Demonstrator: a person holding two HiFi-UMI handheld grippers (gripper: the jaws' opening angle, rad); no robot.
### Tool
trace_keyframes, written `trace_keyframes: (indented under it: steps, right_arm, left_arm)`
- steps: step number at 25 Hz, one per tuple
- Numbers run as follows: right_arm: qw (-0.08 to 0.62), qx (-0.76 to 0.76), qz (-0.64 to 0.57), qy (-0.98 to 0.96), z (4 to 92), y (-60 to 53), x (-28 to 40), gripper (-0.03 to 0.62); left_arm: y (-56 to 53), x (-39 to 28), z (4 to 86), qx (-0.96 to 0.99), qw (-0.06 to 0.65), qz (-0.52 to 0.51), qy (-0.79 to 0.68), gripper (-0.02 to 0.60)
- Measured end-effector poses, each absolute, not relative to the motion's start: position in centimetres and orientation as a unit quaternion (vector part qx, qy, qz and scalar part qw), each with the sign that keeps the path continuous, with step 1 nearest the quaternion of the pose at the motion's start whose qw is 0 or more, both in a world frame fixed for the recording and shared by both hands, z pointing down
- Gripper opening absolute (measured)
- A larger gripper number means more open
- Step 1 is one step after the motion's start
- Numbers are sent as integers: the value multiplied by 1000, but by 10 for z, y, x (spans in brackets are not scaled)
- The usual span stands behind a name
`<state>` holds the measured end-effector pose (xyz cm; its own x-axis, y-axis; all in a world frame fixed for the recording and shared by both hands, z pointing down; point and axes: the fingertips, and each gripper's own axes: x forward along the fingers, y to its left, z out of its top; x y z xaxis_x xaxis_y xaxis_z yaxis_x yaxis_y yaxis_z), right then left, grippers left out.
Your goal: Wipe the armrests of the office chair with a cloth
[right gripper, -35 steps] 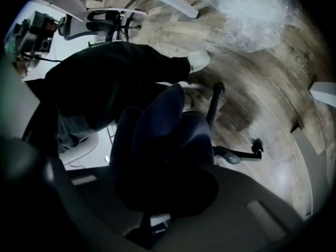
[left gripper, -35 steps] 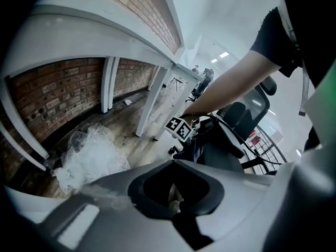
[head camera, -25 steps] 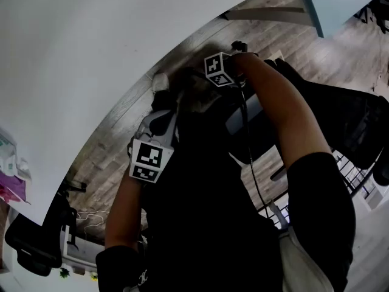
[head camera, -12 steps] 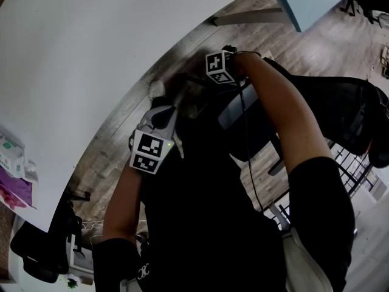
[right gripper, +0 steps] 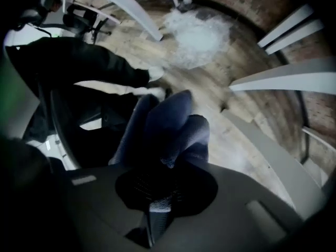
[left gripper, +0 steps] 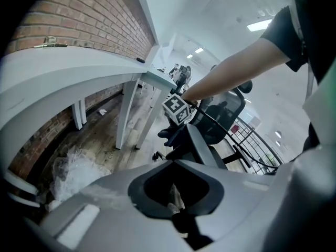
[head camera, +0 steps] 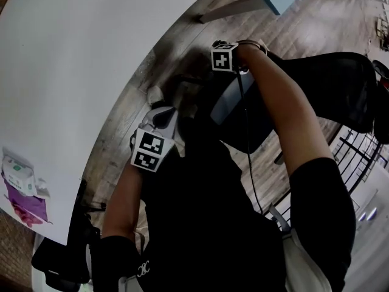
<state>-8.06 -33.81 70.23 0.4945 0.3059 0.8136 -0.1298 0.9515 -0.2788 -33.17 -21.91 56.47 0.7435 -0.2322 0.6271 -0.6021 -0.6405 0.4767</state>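
Right claw [right gripper: 164,167] clamped on the blue cloth [right gripper: 173,125], by the far end of the office chair's armrest [head camera: 228,99]. It looks soft and floppy, so gripping the bunched fold should suit wiping. Left claw [left gripper: 176,214] closed, empty.

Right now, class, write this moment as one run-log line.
right tongs: shut on blue cloth | cloth: at chair armrest | left tongs: shut

1. Cloth [right gripper: 170,125]: dark blue, bunched in thick folds, pinched in the right gripper [right gripper: 161,185], at one end of the armrest.
2. Armrest [head camera: 226,102]: long grey pad, lying slantwise.
3. Chair [head camera: 328,84]: black, with a mesh back, upright.
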Motion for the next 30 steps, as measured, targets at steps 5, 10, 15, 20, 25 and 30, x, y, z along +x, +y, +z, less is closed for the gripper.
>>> trace_keyframes:
  steps: [5,10,15,20,25,30]
  right_arm:
    - [772,69,110,-622,669,-372,-99,44]
    - [659,218,112,-711,601,-386,-87,44]
    - [553,312,80,-769,531,-354,-59,44]
    - [482,351,64,-800,504,-277,-22,44]
    - [475,365,53,-799,517,-209,11,44]
    - [459,352,68,-813,555,-158,19,44]
  left_arm:
    - [-241,-322,565,870,325,283,-241,6]
    - [-280,-298,552,880,273,291,-256,6]
    - [-296,-260,534,893,237,294,-246,6]
    - [-283,-216,518,899,217,304,-227,6]
    - [-265,-184,513,898,206,319,-223,6]
    - [-248,-155,508,896,186,333,-228,6]
